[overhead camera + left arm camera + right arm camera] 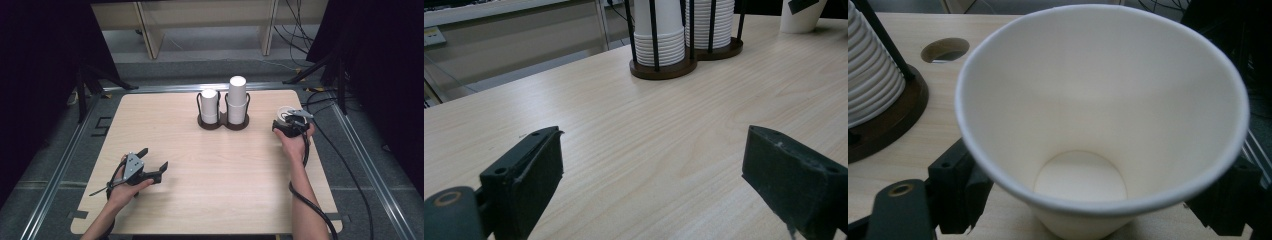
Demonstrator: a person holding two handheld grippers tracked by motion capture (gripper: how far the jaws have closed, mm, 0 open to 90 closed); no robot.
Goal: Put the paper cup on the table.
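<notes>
A white paper cup [286,114] stands mouth-up on the wooden table [210,190], right of centre in the high view, close to the table's right edge. In the right gripper view I look straight down into the cup [1098,115], its round bottom visible low in the frame. My right gripper [291,121] sits around it, one black jaw at the lower left and the other at the lower right of that view. The jaws are spread, and I see a sliver of gap between each pad and the cup's wall, so I read it as let go rather than clamped.

Just left of the cup in the high view, at upper centre, is a dark twin-ring cup holder [223,121] with two stacks of white cups [237,99], the right stack taller than the left. The left gripper view shows the same holder [684,62] at the top centre.

My left gripper [152,161] rests at the lower left of the high view, well apart from the cup, with its jaws wide apart and only bare wood between them.
</notes>
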